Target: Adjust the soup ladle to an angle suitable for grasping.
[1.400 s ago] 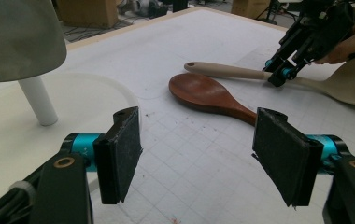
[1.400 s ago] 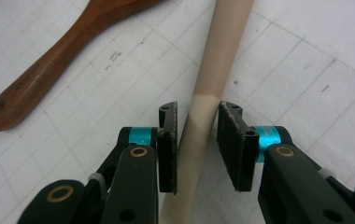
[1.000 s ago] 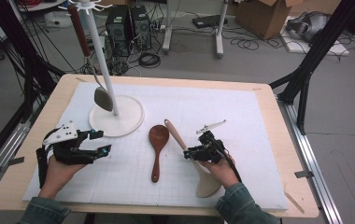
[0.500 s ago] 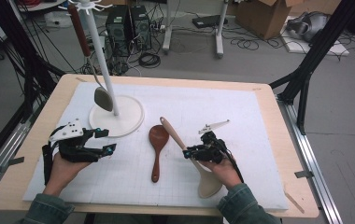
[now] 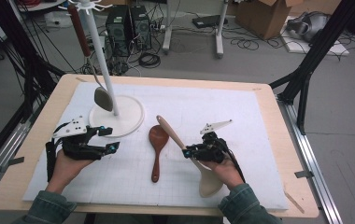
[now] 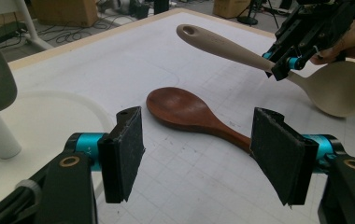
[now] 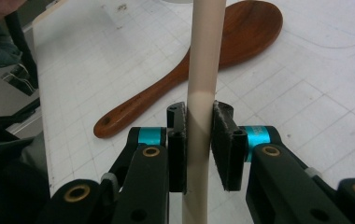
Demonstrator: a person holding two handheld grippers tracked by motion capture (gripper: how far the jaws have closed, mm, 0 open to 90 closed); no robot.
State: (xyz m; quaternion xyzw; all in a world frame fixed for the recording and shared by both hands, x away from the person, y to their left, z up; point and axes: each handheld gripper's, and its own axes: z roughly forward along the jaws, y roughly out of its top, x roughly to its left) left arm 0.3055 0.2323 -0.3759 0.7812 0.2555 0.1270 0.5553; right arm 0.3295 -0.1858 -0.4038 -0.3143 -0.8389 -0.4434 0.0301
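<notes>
I've got the right gripper point(image 5: 190, 152) clamped on the beige spoon point(image 5: 210, 182) mid-handle, left gripper point(image 5: 112, 139) empty and half open — I'd lift level so its holed tip reaches the rack point(image 5: 102, 70).

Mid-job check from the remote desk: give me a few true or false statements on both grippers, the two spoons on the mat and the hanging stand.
1. The right gripper is clamped on the beige spoon handle. True.
2. The left gripper holds the brown wooden spoon. False: its jaws stand open and empty, the spoon lies on the white mat.
3. The beige spoon's handle end is raised off the mat. True.
4. The white stand has nothing hanging on it. False: a dark-handled ladle hangs there.
5. The brown wooden spoon lies between the two grippers. True.
</notes>
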